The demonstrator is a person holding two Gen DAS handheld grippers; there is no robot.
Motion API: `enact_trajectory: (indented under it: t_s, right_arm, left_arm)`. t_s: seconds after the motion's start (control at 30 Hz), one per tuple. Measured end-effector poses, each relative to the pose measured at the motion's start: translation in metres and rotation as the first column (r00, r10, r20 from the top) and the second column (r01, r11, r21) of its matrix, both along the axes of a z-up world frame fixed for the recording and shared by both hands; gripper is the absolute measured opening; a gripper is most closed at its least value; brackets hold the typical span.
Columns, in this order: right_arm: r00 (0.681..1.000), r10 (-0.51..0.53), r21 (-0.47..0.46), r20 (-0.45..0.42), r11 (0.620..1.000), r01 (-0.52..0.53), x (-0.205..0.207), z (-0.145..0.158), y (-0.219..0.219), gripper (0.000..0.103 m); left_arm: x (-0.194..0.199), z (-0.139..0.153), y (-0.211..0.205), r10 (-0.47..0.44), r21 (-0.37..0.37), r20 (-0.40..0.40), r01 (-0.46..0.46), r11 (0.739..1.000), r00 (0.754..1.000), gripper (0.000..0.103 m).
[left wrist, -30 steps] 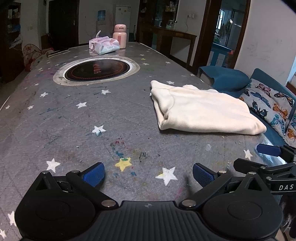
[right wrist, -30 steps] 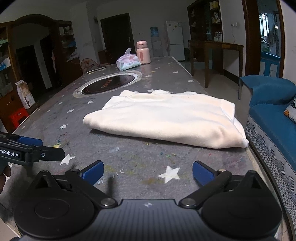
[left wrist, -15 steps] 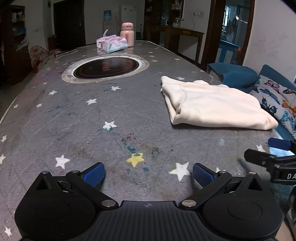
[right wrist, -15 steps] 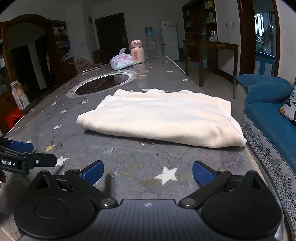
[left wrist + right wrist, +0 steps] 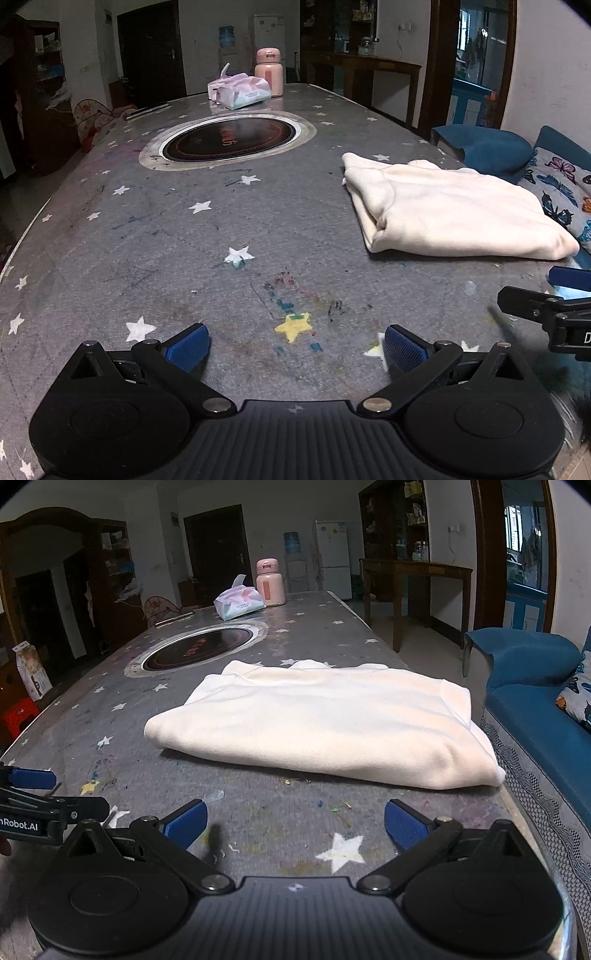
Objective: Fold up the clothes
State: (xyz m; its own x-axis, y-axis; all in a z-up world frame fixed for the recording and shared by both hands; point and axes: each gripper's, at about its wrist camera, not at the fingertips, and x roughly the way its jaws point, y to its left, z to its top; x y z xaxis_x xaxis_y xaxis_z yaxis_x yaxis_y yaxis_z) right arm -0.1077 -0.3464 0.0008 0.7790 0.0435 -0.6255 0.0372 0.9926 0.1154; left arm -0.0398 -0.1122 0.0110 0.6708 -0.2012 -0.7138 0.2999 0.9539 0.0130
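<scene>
Tissue pack (image 5: 240, 603): tissue sticking out; pink bottle (image 5: 270, 583) contents unseen. Both grippers (image 5: 295, 345) (image 5: 295, 825) wide, empty.

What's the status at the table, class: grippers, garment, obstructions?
Left gripper open, empty. Right gripper open, empty. Cream garment folded on table, untouched. Nothing between grippers and garment.

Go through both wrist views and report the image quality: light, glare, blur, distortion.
Left wrist view: strong fisheye bend, dark vignette corners; window light reflects off the round hotplate; the folded cream garment is sharp, and a dark smear near the right gripper is blurred. Right wrist view: same curvature; bright window at the right edge, dim room at the left; soft shadow under the garment; blurry smudge by the left blue pad.
</scene>
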Motion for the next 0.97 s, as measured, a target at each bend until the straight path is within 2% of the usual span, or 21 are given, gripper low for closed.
enact_trajectory:
  t_s: [0.53,0.97]
  right_arm:
    - [0.999,-0.033,-0.005,-0.006,0.999,0.032,0.018,-0.001,0.001,0.103]
    - [0.999,-0.033,0.000,-0.011,0.999,0.033,0.008,0.001,-0.002,0.103]
  left_arm:
    - [0.003,-0.002,-0.002,0.012,0.004,-0.008,-0.012,1.000,1.000,0.103]
    - [-0.004,0.008,-0.014,-0.022,-0.015,0.012,0.023,1.000,1.000,0.103]
